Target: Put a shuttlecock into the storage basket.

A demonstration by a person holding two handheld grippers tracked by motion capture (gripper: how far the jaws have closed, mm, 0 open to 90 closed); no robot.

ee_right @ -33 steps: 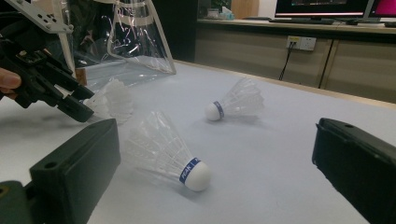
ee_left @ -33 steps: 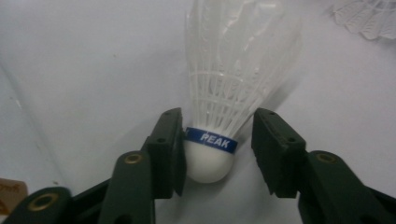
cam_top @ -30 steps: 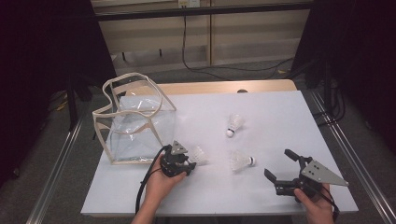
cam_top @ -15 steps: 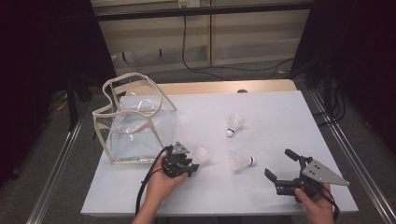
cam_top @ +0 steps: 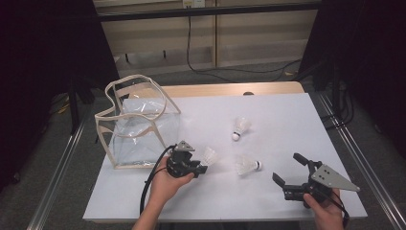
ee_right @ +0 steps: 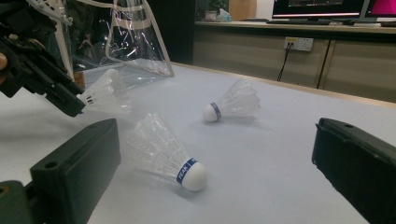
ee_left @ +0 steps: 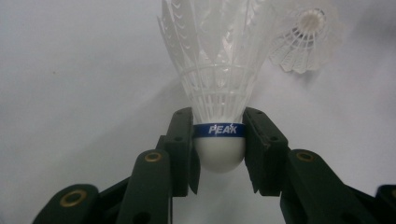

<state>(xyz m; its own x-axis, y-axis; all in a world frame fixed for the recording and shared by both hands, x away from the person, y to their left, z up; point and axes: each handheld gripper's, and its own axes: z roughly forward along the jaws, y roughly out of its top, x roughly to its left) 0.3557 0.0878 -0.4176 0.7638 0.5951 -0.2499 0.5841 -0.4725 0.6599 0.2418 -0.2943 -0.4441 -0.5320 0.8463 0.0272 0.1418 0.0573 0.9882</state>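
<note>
My left gripper [cam_top: 203,168] is shut on the white cork of a feather shuttlecock [cam_top: 209,155], held just above the table at front left. In the left gripper view the jaws clamp the cork at its blue band [ee_left: 219,130] and the feathers [ee_left: 217,56] point away. A second shuttlecock [cam_top: 246,164] lies on its side between the two grippers, and a third [cam_top: 242,127] lies farther back. My right gripper [cam_top: 287,168] rests at front right, open and empty. In the right gripper view its jaws frame the lying shuttlecock [ee_right: 163,151].
A clear plastic bag with cream trim [cam_top: 136,127] stands open at the table's left, just behind the left hand. The white table top [cam_top: 287,120] ends in a wooden strip at the back. Dark floor and metal rails flank both sides.
The left gripper keeps its hold on the shuttlecock and has barely shifted. The right gripper has not moved.
</note>
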